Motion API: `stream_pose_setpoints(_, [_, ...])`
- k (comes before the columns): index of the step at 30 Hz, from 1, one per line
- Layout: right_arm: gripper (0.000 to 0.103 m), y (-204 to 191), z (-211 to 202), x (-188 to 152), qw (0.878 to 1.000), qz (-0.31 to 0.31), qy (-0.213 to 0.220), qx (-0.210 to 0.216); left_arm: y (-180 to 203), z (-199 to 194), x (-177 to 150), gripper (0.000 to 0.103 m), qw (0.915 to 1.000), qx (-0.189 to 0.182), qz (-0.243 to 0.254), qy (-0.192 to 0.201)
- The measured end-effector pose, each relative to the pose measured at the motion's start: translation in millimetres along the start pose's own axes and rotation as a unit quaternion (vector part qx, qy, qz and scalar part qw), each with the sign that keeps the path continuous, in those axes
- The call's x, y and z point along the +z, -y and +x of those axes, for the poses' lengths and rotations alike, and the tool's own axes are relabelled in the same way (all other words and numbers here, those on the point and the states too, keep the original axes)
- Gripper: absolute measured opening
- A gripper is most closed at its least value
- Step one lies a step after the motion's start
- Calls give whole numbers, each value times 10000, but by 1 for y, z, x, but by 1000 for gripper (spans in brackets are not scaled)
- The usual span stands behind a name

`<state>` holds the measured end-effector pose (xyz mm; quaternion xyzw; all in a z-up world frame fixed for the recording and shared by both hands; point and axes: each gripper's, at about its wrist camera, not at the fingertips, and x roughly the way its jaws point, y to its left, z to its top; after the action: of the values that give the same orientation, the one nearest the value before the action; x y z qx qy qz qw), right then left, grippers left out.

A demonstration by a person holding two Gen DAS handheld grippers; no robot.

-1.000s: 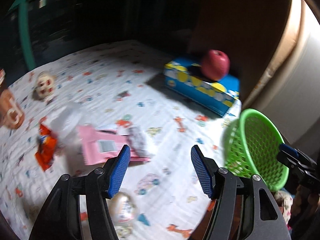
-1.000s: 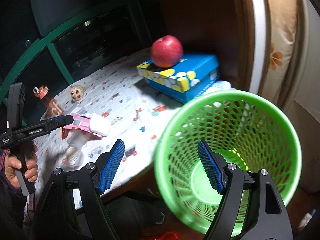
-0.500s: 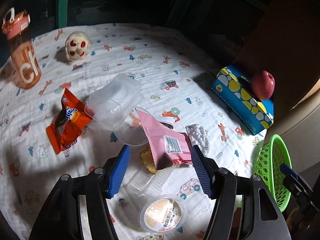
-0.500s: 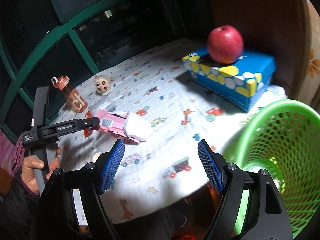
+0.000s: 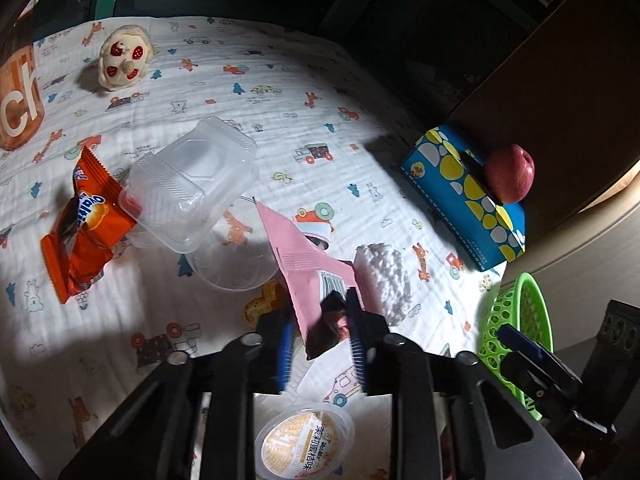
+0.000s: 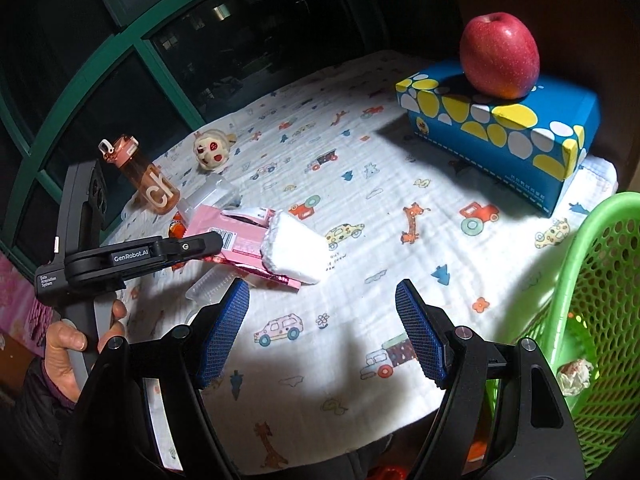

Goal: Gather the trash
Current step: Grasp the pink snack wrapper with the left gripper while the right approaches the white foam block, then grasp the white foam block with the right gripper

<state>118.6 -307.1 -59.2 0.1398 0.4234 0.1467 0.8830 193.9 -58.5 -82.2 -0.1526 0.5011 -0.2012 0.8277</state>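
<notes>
A pink wrapper point(image 5: 304, 264) lies on the patterned tablecloth point(image 5: 280, 92) with a white foam piece point(image 5: 384, 276) beside it. My left gripper point(image 5: 320, 344) is closing its jaws on the wrapper's near end, which sits between the blue pads. In the right wrist view the same wrapper point(image 6: 240, 236) and foam piece point(image 6: 296, 248) lie under the left gripper point(image 6: 208, 244). My right gripper point(image 6: 322, 328) hovers open over bare cloth, holding nothing. The green basket point(image 6: 580, 260) stands at the table's right edge with a crumpled scrap point(image 6: 576, 374) inside.
An orange snack wrapper point(image 5: 84, 232), a clear plastic box point(image 5: 192, 184), a clear lid point(image 5: 232, 268) and a sealed round cup point(image 5: 304, 444) lie near the left gripper. A blue tissue box point(image 6: 500, 128) carries a red apple point(image 6: 498, 56). A bottle point(image 6: 144, 180) and small toy point(image 6: 212, 150) stand farther back.
My left gripper came down onto the pink wrapper and its jaws narrowed around it. The right gripper swung from above the basket to over the table.
</notes>
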Motion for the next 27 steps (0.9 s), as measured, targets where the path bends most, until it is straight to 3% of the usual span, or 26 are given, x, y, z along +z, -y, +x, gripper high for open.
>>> stream_pose_setpoints(3, [75,1,9,2,9999,81,-60,131,1,-3,-2,11,10000,-29,65,37])
stream_pose_setpoints(9, [75,4,37,7,9987,282,-230,366,1,-6,-4,10,9999,-10,144,70])
stream_pose_setpoints(23, [74,4,83,24,9969,489,-399,466,-8,-9,-4,9,9999,-66,122,90])
stream_pose_setpoints(27, [65,7,98,28,9956,611,-518,479,-11,-11,-3,9,9998,-82,117,99])
